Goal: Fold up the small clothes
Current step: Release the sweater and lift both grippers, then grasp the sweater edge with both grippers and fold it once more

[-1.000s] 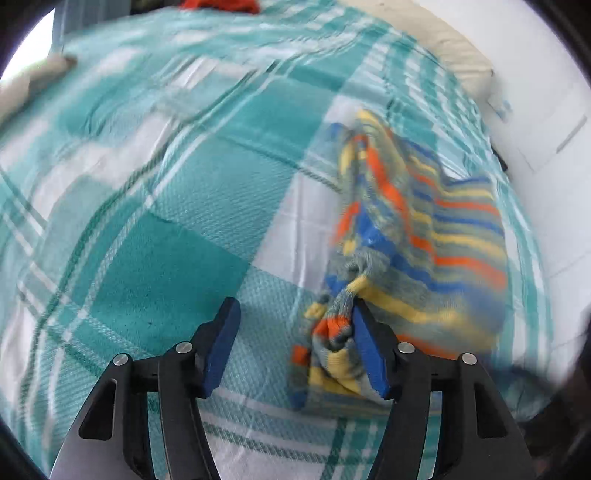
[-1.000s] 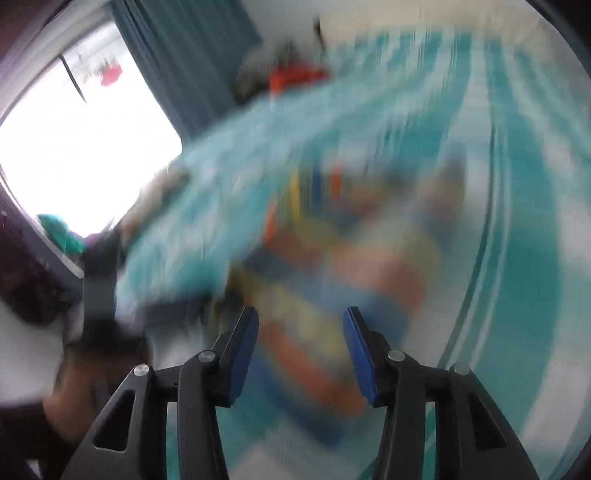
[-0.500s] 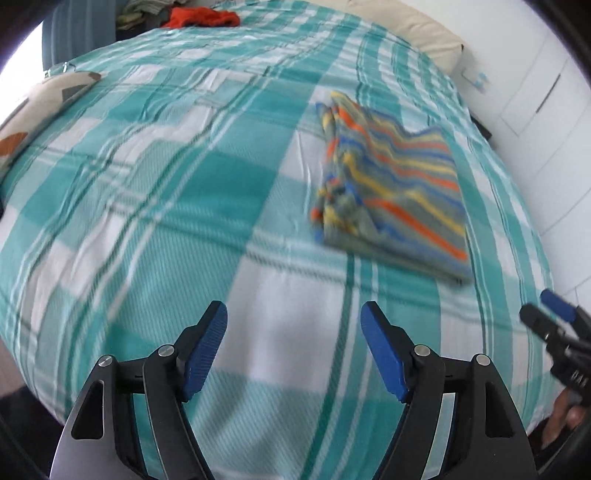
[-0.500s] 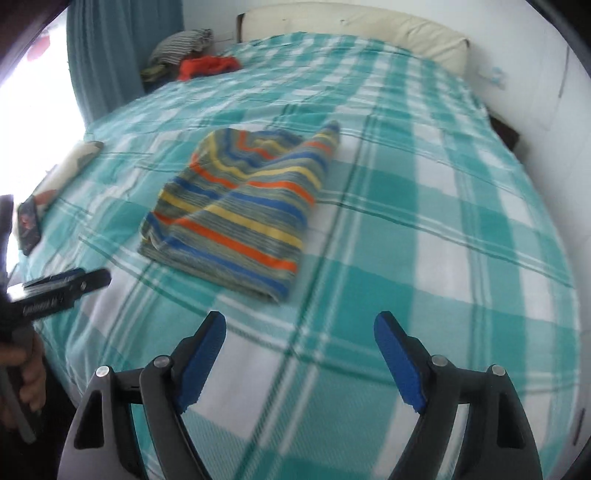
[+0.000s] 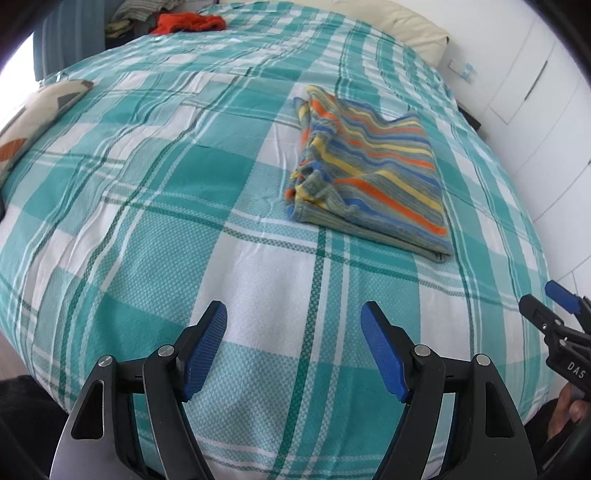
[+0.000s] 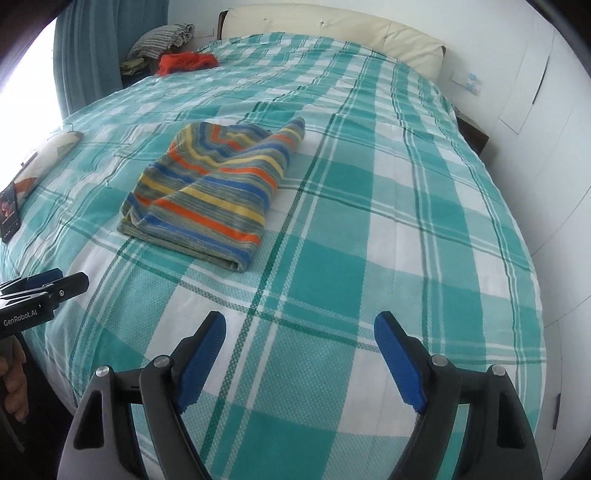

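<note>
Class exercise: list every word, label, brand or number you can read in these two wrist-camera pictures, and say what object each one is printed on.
"GenRobot.AI": white lettering on the body of the left gripper, seen at the left edge of the right wrist view.
"DAS": white lettering on the body of the right gripper, at the right edge of the left wrist view; the rest is cut off.
The phone screen on the bed: too small to read.

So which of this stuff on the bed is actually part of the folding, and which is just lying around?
Part of the job:
striped garment, lying folded on the bed
left gripper, open, holding nothing
right gripper, open, holding nothing

Just lying about:
red cloth
phone
patterned cushion
headboard
checked bedspread
</note>
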